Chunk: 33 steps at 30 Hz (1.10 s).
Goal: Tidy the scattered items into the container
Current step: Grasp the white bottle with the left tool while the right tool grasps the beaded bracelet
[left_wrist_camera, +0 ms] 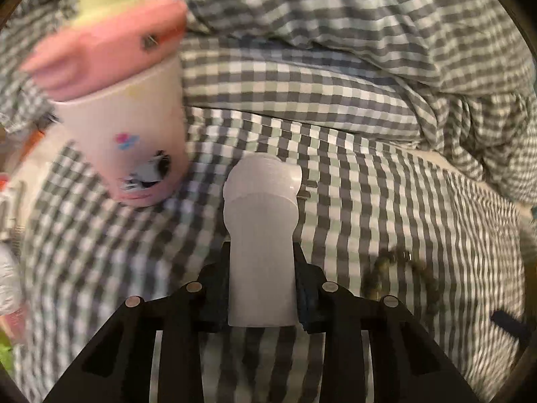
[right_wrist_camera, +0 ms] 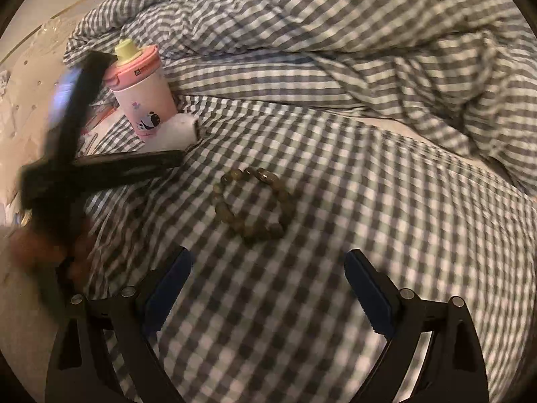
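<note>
Both tongs: left (left_wrist_camera: pixel 261 288) clamps white bottle (left_wrist_camera: pixel 261 235); right (right_wrist_camera: pixel 268 288) gapes (empty) near bracelet (right_wrist_camera: pixel 251 205).

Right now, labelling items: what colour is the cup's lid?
Pink lid with yellow-green spout; right wrist view.

So the bed (right_wrist_camera: pixel 302 302) is covered in a grey-and-white gingham sheet, pulled fairly flat across the middle. Bunched up behind it is a duvet (right_wrist_camera: pixel 386 33) in the same check, all rumpled into folds along the far side and curling round to the right. Off the bed's left edge there's a pale cream headboard-looking panel (right_wrist_camera: pixel 30 77) with little studs and a thin gold line, pretty blurry.
</note>
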Available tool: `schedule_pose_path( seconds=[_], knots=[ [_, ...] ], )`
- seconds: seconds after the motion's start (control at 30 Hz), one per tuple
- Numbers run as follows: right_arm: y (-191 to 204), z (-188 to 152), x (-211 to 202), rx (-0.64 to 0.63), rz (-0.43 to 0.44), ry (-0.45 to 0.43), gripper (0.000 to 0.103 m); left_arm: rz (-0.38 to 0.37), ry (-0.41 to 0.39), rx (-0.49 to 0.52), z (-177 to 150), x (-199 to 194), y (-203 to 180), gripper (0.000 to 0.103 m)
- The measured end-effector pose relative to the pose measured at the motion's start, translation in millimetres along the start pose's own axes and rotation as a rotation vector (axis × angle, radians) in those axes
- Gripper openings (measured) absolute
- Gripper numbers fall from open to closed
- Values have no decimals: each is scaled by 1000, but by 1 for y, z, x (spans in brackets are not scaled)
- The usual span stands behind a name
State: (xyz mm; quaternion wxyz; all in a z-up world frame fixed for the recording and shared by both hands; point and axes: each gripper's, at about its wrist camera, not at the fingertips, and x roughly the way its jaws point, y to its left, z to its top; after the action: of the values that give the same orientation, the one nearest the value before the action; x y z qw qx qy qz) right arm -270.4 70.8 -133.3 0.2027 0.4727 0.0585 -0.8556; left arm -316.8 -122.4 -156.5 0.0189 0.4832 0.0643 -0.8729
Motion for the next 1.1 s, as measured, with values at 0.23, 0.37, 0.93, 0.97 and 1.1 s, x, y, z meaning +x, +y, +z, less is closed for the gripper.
schedule_pose_path(
  seconds=[0.23,0.37,0.93,0.97,1.1],
  knots=[
    [11,26,65,-34,-38,86,93,12,-80,-44,-29,-63,15,32],
    [19,33,79,-68,-108,88,91,51,-63,-62,-36,-69,9,32],
    [-10,-8,-82,85,-23,-30,11,63,-77,-41,-63,-134,-22,32],
    [-14,-15,-93,96,-21,-38,11,53,-91,-24,-64,-144,-31,32],
    [-27,-35,-137,131,-40,-70,11,19,-130,13,-68,-178,-57,32]
  ],
)
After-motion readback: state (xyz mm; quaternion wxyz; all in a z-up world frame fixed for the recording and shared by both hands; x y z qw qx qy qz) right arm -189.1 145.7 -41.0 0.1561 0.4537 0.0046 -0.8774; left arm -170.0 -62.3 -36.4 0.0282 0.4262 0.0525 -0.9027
